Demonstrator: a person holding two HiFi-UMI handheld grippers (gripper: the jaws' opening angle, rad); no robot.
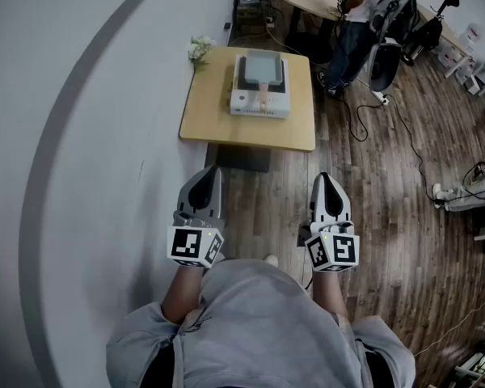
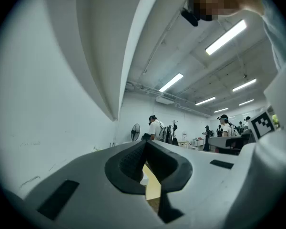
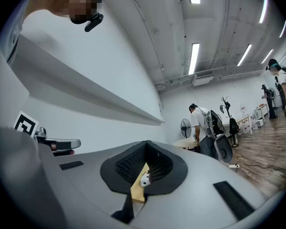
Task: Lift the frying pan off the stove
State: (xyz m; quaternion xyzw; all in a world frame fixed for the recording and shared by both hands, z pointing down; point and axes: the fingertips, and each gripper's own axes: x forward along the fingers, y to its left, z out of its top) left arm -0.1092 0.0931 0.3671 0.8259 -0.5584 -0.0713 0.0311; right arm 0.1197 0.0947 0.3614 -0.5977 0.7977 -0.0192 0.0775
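Grey square frying pan [image 1: 263, 69] on white stove [image 1: 260, 103], pale handle toward the wearer, atop low wooden table [image 1: 218, 124] well ahead, white flowers [image 1: 200, 48] at its far-left corner, left gripper [image 1: 208, 178] and right gripper [image 1: 326, 181] both closed, empty, wood floor [image 1: 380, 217] between.

Frying pan [image 1: 263, 68] on stove [image 1: 259, 103] on table [image 1: 214, 115]; left gripper [image 1: 212, 171], right gripper [image 1: 324, 177] well short of table.
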